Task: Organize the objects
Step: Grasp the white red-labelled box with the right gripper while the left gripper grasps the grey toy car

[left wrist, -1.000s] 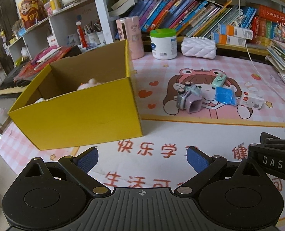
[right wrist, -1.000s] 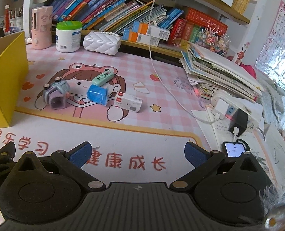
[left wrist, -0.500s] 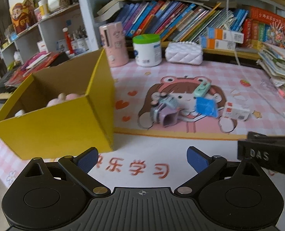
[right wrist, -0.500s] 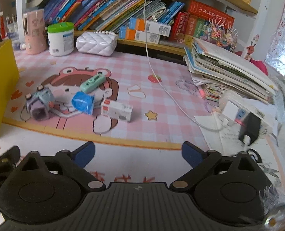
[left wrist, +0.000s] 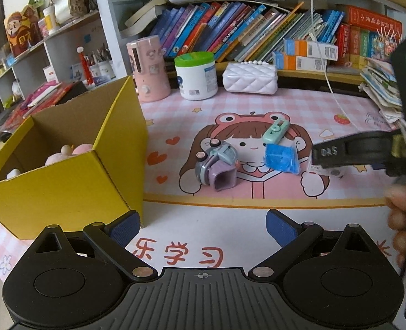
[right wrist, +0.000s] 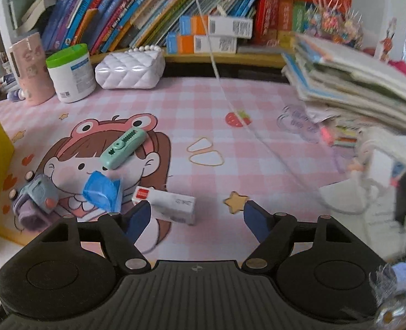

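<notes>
An open yellow cardboard box stands at the left with a pink plush inside. On the cartoon mat lie a grey-purple toy camera, a blue packet, a mint-green clip and a small white box with a red label. My right gripper hovers just short of the white box. Its jaws are closing and the pads touch nothing; the box lies mostly by the left fingertip. In the left wrist view one of its fingers covers that box. My left gripper is open and empty, near the box corner.
A pink canister, a green-lidded white tub and a white quilted purse line the back under shelves of books. A stack of books, a white cable and chargers crowd the right. A person's hand holds the right gripper.
The right gripper has moved forward and down to the small items, and its jaws have narrowed. The left gripper slid toward the mat early on, then held still and open.
</notes>
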`<control>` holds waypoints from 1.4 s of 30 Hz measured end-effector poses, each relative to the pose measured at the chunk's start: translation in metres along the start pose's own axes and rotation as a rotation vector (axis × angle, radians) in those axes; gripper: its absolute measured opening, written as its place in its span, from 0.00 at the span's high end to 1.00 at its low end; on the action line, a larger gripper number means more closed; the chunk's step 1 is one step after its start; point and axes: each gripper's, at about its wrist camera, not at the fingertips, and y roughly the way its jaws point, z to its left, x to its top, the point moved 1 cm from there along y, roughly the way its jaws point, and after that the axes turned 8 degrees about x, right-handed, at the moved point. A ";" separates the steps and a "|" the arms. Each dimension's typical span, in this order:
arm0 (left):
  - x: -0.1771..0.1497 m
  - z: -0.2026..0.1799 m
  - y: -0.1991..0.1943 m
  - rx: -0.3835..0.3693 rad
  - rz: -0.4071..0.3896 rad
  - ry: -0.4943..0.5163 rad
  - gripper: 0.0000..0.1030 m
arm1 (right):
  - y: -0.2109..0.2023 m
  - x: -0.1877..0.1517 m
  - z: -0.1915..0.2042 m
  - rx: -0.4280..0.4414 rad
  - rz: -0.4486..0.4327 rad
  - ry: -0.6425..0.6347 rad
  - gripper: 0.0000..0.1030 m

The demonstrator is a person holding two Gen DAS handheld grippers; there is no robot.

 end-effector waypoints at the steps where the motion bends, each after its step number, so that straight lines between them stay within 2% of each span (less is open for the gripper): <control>1: 0.000 0.000 0.000 0.003 0.000 0.002 0.03 | 0.005 0.001 0.001 0.005 0.010 0.004 0.33; 5: 0.001 -0.001 -0.001 0.004 -0.007 0.004 0.03 | 0.023 0.001 0.003 0.014 0.050 0.006 0.45; 6: 0.002 -0.001 -0.001 0.001 -0.010 0.004 0.03 | 0.025 0.001 0.003 0.009 0.044 -0.003 0.51; 9: 0.004 -0.004 -0.001 -0.012 -0.018 0.007 0.04 | 0.025 0.002 0.002 0.033 0.032 -0.027 0.77; 10: 0.005 -0.006 -0.001 -0.018 -0.021 0.009 0.04 | 0.024 0.003 0.000 0.033 0.031 -0.028 0.83; 12: 0.007 -0.011 -0.001 -0.031 -0.028 0.015 0.04 | 0.019 0.003 -0.005 0.045 0.021 -0.018 0.87; 18: 0.017 -0.025 0.003 -0.071 -0.050 0.015 0.04 | -0.004 0.001 -0.021 0.034 -0.021 -0.009 0.87; 26: 0.031 -0.031 0.025 -0.066 -0.043 -0.041 0.08 | -0.029 -0.017 -0.036 0.031 -0.030 -0.022 0.87; 30: 0.037 -0.035 0.040 -0.025 -0.023 -0.051 0.14 | -0.030 -0.023 -0.039 0.036 -0.011 -0.042 0.87; 36: 0.045 -0.032 0.067 0.023 0.018 -0.087 0.15 | -0.026 -0.028 -0.040 0.043 0.018 -0.052 0.87; 42: 0.052 -0.039 0.092 0.036 0.038 -0.037 0.18 | -0.018 -0.028 -0.041 0.039 0.041 -0.070 0.86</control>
